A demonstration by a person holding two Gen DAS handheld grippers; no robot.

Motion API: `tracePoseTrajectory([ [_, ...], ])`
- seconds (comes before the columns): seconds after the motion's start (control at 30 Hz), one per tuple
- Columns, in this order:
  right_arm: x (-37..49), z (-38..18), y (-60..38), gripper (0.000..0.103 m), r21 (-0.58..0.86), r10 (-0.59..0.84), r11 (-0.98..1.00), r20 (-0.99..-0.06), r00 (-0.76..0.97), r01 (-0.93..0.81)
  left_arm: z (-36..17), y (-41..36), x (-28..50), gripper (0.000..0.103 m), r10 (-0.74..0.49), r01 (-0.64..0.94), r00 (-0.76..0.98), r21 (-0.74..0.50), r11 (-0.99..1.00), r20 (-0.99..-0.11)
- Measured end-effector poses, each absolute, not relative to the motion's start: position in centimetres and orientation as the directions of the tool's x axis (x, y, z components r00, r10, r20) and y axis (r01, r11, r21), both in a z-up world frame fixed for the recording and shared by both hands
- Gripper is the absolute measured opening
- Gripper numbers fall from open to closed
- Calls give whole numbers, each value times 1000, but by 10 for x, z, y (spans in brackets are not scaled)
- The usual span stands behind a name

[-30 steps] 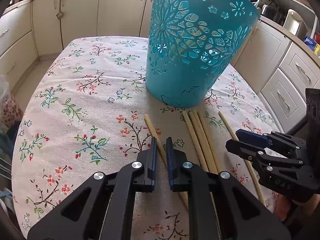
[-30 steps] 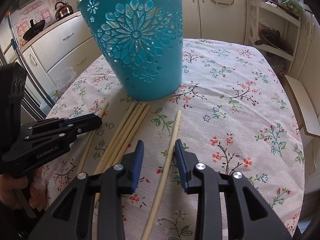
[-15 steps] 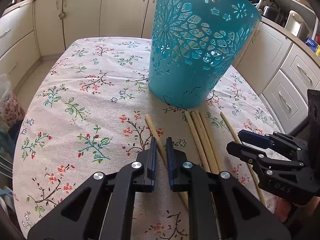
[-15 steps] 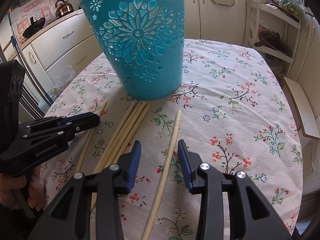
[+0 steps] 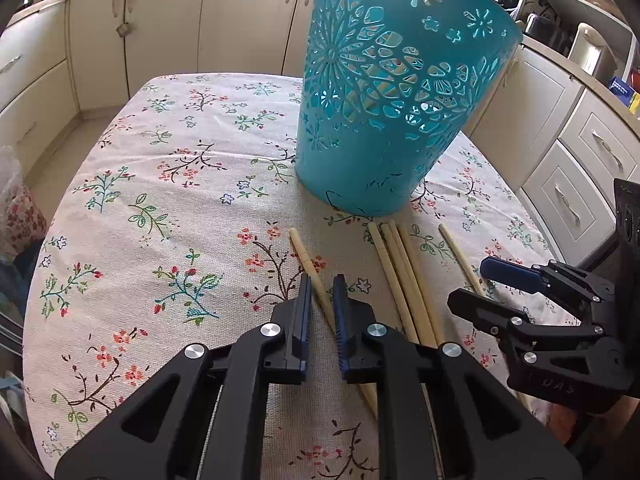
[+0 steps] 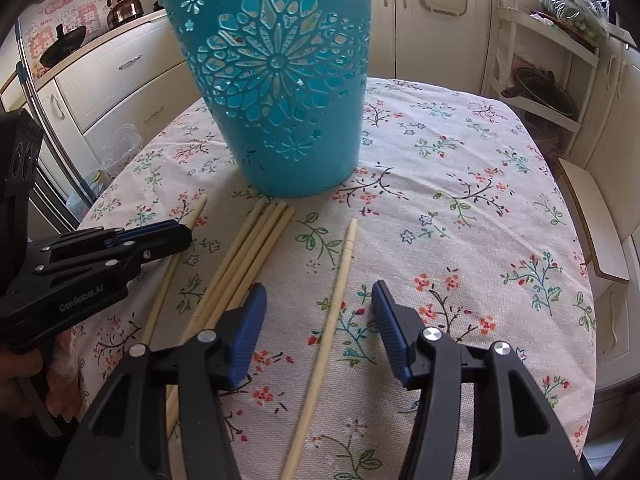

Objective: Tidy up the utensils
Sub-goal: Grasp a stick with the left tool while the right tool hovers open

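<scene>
A teal cut-out basket (image 5: 392, 108) stands on the floral tablecloth; it also shows in the right wrist view (image 6: 280, 92). Several pale chopsticks lie in front of it: a single one (image 5: 310, 268), a bundle of three (image 5: 404, 280) and another single one (image 5: 460, 258). My left gripper (image 5: 321, 300) hovers low over the single chopstick, jaws a narrow gap apart, empty. My right gripper (image 6: 318, 308) is open wide, straddling a lone chopstick (image 6: 336, 300) without touching it. The bundle (image 6: 248, 264) lies to its left.
The left gripper (image 6: 176, 236) shows in the right wrist view over the leftmost chopstick (image 6: 172, 268). Cream kitchen cabinets (image 5: 140, 40) surround the table. A wooden stool (image 6: 592, 216) stands past the table's right edge.
My right gripper's jaws have opened wider around the lone chopstick. The left gripper has barely moved and its narrow gap is slightly wider.
</scene>
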State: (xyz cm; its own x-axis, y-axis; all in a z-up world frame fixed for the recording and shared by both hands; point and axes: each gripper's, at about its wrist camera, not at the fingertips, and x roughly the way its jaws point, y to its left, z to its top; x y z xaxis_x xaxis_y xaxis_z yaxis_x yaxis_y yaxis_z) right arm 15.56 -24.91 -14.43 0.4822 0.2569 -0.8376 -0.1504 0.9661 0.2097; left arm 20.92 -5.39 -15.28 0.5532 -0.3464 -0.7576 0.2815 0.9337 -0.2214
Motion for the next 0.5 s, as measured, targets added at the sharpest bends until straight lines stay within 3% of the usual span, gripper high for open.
tracePoseTrajectory([
  [0.5,155,-144,-249,55,217,263,964,-836,482,-151,-153,-55,209,11,-344,282,553,-217,934,-759],
])
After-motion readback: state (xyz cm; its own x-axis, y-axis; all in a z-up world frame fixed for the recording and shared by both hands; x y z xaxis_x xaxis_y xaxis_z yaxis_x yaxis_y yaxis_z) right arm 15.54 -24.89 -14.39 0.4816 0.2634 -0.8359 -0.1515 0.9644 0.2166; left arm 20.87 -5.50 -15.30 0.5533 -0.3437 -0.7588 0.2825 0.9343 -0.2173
